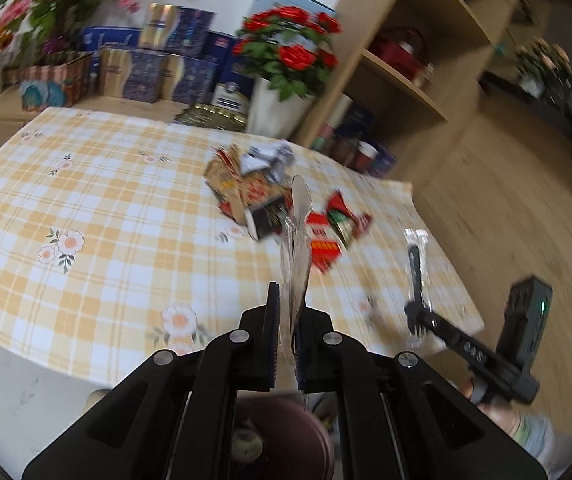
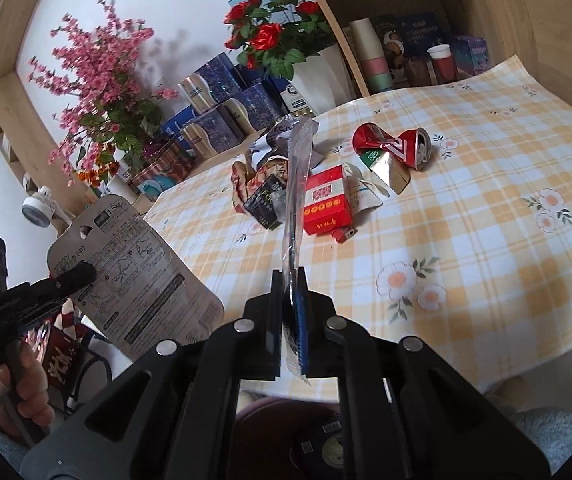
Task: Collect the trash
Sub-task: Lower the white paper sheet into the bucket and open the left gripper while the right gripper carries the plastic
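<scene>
The left gripper (image 1: 288, 304) is clamped tight on a flat grey packaging card (image 2: 134, 276), which from its own camera shows only edge-on, rising as a thin pale sliver from between the pads; the right wrist view shows its printed back face, with a hang hole near the top, held up at the left over the near edge of the table (image 2: 486, 200). The right gripper (image 2: 290, 280) is likewise closed, pinching a clear plastic wrapper (image 2: 296, 184) with a serrated top edge that stands upright from its jaws; in the left wrist view the same wrapper appears at the right, held above the table's near right corner. A hand (image 2: 26, 384) grips the handle of the left tool, low at the left. Below both grippers, just in front of the table's near edge, sits a dark maroon bin (image 2: 286, 432) with some items already inside. Farther out, the rest of the trash lies in a loose cluster around the middle of the yellow plaid cloth: a red cigarette pack (image 2: 326, 200), a small black box (image 2: 266, 204) just to its left, crumpled paper (image 2: 270, 140) beyond them, and a crushed red can (image 2: 394, 144) to the right. At the far edge stand a white pot of red roses (image 2: 274, 40) and stacked blue boxes (image 2: 222, 112).
</scene>
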Action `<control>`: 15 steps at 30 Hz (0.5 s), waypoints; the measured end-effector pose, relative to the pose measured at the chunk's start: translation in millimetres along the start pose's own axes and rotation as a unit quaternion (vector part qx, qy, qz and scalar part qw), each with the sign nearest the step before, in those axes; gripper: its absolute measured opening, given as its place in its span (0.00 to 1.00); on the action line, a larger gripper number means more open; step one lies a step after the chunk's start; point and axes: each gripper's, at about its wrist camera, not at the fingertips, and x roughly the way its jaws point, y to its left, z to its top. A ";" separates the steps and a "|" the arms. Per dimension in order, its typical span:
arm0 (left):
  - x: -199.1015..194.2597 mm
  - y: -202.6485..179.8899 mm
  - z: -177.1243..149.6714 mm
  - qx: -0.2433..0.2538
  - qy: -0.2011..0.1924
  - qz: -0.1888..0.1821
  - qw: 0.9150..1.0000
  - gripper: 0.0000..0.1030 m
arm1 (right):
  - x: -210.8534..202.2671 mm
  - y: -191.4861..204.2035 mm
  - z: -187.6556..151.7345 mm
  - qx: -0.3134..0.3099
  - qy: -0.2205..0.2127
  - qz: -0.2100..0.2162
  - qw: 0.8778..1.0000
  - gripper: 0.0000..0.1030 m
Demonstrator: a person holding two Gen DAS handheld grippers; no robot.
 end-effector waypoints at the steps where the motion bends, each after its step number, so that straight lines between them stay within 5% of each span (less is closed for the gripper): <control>1: -3.1 -5.4 -7.1 0.010 0.006 -0.001 1.000 0.06 | -4.2 0.7 -3.9 -0.004 0.000 -0.001 1.000 0.09; 15: -2.3 -41.7 -111.5 0.059 0.092 -0.026 0.994 0.07 | -45.8 -16.2 -66.7 -0.040 0.000 -0.044 0.998 0.09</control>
